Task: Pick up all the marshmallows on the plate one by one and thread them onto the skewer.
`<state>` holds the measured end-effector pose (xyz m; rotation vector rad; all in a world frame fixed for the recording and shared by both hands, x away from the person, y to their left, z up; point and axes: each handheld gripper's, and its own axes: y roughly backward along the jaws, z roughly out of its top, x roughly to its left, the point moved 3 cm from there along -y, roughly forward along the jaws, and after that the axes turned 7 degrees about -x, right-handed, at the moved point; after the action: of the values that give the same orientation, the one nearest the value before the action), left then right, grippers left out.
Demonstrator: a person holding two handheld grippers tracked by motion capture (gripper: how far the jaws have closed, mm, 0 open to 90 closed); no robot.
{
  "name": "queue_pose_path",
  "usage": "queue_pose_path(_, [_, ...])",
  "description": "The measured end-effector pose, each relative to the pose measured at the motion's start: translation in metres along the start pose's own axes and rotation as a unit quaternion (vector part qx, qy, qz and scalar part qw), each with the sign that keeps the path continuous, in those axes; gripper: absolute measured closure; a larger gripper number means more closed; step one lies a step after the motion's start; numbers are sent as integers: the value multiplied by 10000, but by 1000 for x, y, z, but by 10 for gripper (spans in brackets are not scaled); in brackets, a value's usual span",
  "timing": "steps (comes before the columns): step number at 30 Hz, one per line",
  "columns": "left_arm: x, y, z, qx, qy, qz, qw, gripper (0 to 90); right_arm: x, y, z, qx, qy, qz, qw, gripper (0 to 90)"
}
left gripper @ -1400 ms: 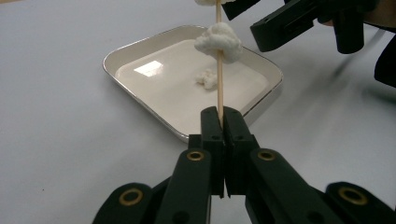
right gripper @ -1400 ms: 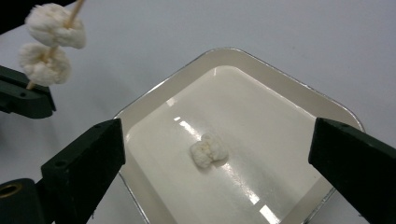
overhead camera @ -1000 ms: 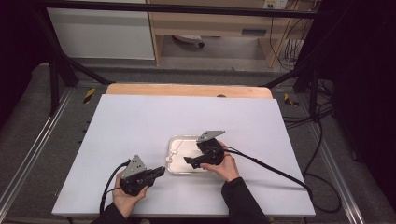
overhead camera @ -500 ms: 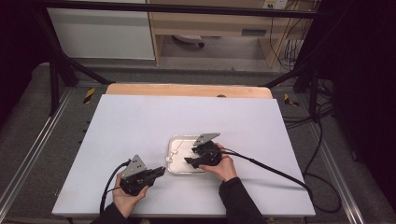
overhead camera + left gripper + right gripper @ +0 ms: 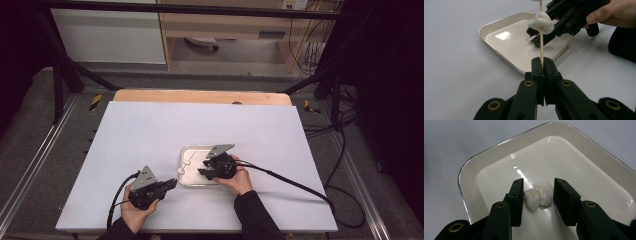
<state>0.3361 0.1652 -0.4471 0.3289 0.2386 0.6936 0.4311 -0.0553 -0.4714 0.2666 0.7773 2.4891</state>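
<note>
My left gripper (image 5: 543, 61) is shut on the lower end of a thin wooden skewer (image 5: 541, 50) that stands upright. A white puffy piece (image 5: 541, 22) is threaded on the skewer. In the high view the left gripper (image 5: 170, 184) sits just left of the cream tray (image 5: 186, 150). My right gripper (image 5: 537, 192) reaches down into the tray (image 5: 469, 170), and its jaws have just been closing. A second white puffy piece (image 5: 537, 198) lies on the tray floor between them. One pad touches it and the other stands a sliver apart.
The tray (image 5: 482, 37) rests on a white tabletop (image 5: 150, 130) with a wooden strip (image 5: 200, 96) along the far edge. Cables trail from both grippers toward the near and right edges. The right gripper (image 5: 537, 37) and its hand are close behind the skewer.
The right gripper has shifted slightly left and down into the tray. The left gripper and its skewer have stayed where they were.
</note>
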Motion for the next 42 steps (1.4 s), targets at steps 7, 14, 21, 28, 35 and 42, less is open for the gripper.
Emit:
queue_pose_path(7, [0, 0, 0, -7, 1, 0, 10000, 885, 0, 0, 0, -11, -9, -30, 10000, 663])
queue_pose_path(14, [0, 0, 0, -23, -3, 8, 10000, 885, 0, 4, 3, -78, -140, -14, 9999, 674])
queue_pose_path(21, [-1, 1, 1, -27, -3, -3, 10000, 885, 1, 16, 12, -267, -253, 76, 9993, 677])
queue_pose_path(28, [-1, 1, 1, -30, -18, -14, 10000, 885, 2, 27, 19, -435, -326, 126, 9984, 678])
queue_pose_path(35, [-1, 1, 1, -28, -31, -8, 10000, 885, 4, 45, 30, -689, -398, 177, 9967, 682])
queue_pose_path(42, [-2, 2, 1, -43, -41, -19, 10000, 885, 3, 59, 36, -875, -507, 221, 9946, 684])
